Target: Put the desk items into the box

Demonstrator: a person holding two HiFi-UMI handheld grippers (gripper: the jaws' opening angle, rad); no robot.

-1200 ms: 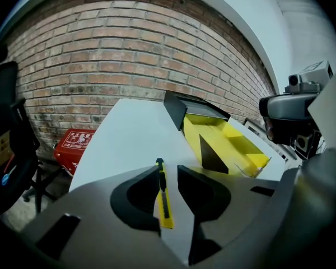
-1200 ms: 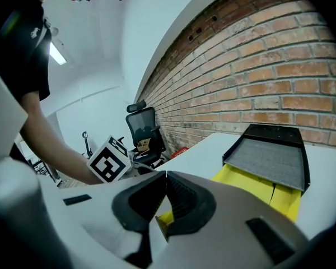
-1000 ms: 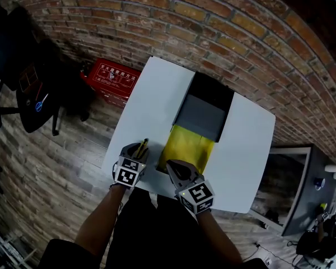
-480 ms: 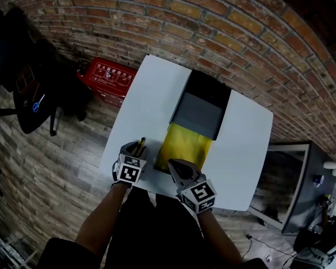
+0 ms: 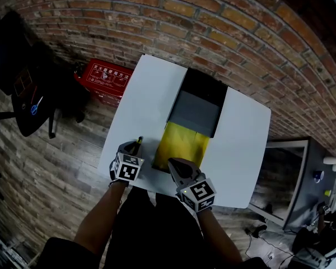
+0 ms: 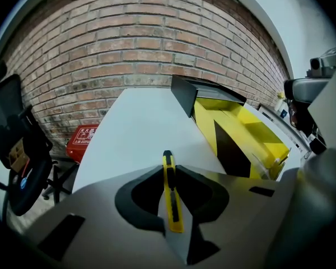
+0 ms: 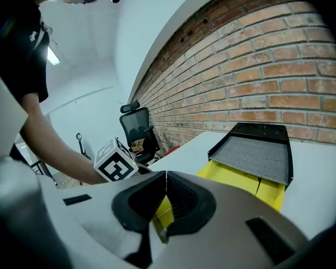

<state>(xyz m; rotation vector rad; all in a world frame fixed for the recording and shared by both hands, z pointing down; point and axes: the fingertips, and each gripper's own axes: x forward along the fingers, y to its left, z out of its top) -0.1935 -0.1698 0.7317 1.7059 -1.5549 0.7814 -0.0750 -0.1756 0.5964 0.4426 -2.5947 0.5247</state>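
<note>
A yellow utility knife [image 6: 171, 198] lies lengthwise between the jaws of my left gripper [image 6: 167, 167], which are closing with their tips against its sides. In the head view this gripper [image 5: 133, 150] sits at the near left edge of the white table [image 5: 148, 94], and the knife's tip [image 5: 138, 142] pokes out ahead. The open yellow box [image 5: 182, 143] lies at the table's middle, with its black, grey-lined lid [image 5: 196, 112] folded back behind it. My right gripper [image 7: 166, 175] is shut on nothing and hovers at the box's near end [image 5: 177, 167].
A red case [image 5: 103, 78] lies on the wooden floor left of the table, by a black office chair [image 5: 28, 94]. A brick wall runs behind the table. A grey cabinet [image 5: 280, 178] stands to the right.
My left gripper has edged slightly left along the table's near edge, still over the knife. The right gripper has stayed at the box's near end.
</note>
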